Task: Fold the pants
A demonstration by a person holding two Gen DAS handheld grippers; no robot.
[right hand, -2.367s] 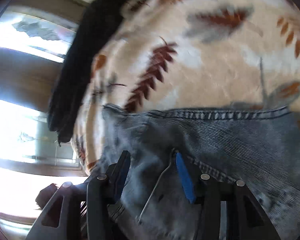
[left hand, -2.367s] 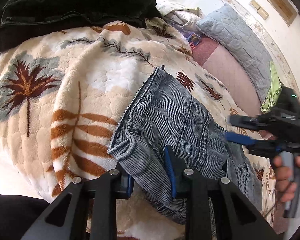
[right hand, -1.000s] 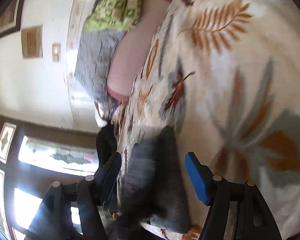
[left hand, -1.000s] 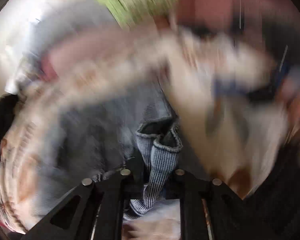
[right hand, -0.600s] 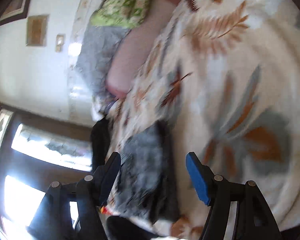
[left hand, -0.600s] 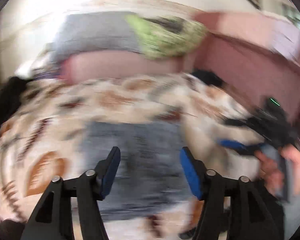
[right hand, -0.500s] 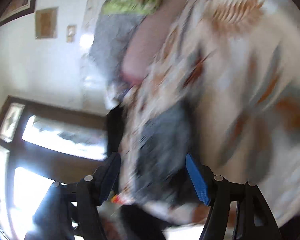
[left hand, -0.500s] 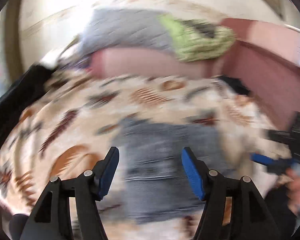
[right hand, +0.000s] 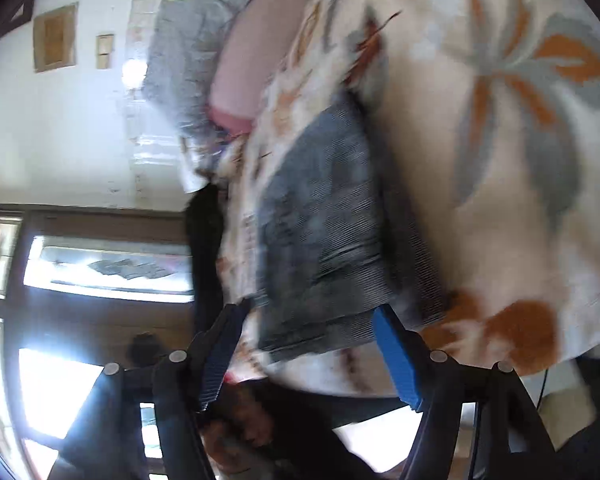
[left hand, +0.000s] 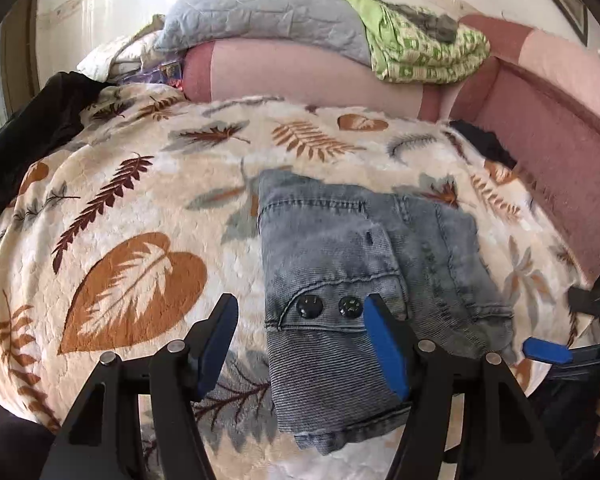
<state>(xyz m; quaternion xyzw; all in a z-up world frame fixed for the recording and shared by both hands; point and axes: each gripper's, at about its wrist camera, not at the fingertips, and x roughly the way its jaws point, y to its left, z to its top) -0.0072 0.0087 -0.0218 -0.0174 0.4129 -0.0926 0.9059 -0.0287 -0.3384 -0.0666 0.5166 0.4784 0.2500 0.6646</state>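
The grey-blue denim pants (left hand: 364, 280) lie folded into a compact rectangle on the leaf-print blanket (left hand: 140, 208), two dark buttons facing up near the front edge. My left gripper (left hand: 300, 340) is open and empty, held just above the pants' near edge. My right gripper (right hand: 308, 344) is open and empty, off the bed's edge, with the folded pants (right hand: 324, 232) lying ahead of it. The right gripper also shows at the right edge of the left wrist view (left hand: 568, 328), beside the pants and apart from them.
A black garment (left hand: 24, 132) lies at the blanket's left edge. A grey pillow (left hand: 268, 12) and a green patterned cloth (left hand: 420, 52) rest on the pink sofa back (left hand: 300, 76). A window (right hand: 80, 264) is behind the right gripper's side.
My left gripper was shut on a fold of the pants a second ago; it has let go, opened and drawn back. The pants now lie folded flat. The right gripper stays open, tilting further.
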